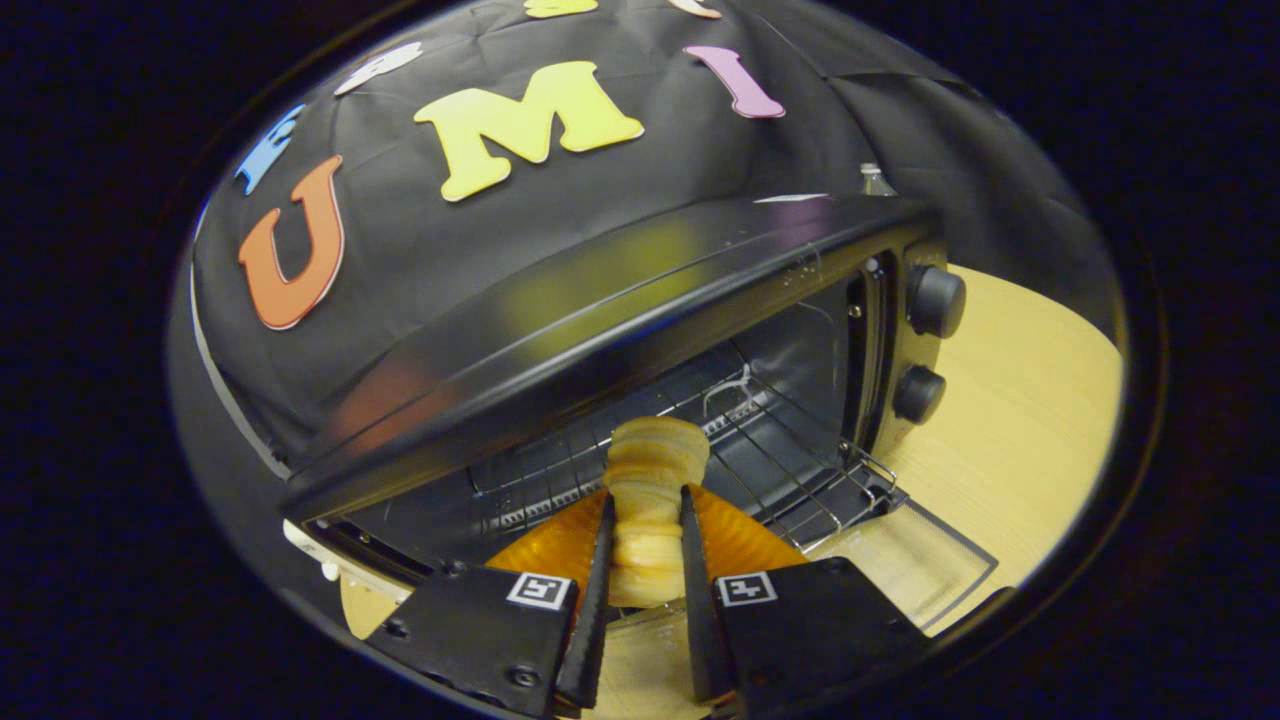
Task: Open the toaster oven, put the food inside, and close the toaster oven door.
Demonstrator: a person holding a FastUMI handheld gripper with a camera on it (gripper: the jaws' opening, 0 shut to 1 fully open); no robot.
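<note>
Both fingers of the gripper (pixel 645 600) clamp the pale ridged food piece (pixel 650 500) between them, its rounded top sticking out ahead of the tips. Under it lies an orange plate (pixel 745 540). Just beyond, the toaster oven (pixel 700 300) stands open, wire rack (pixel 790 470) inside, its glass door (pixel 920 570) folded down onto the wooden table (pixel 1030 400).

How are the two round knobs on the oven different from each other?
The upper knob looks bigger than the lower knob. The upper knob sits near the oven's top edge; the lower knob sits halfway down. Both are dark and round. The tongs grip the pastry.
</note>
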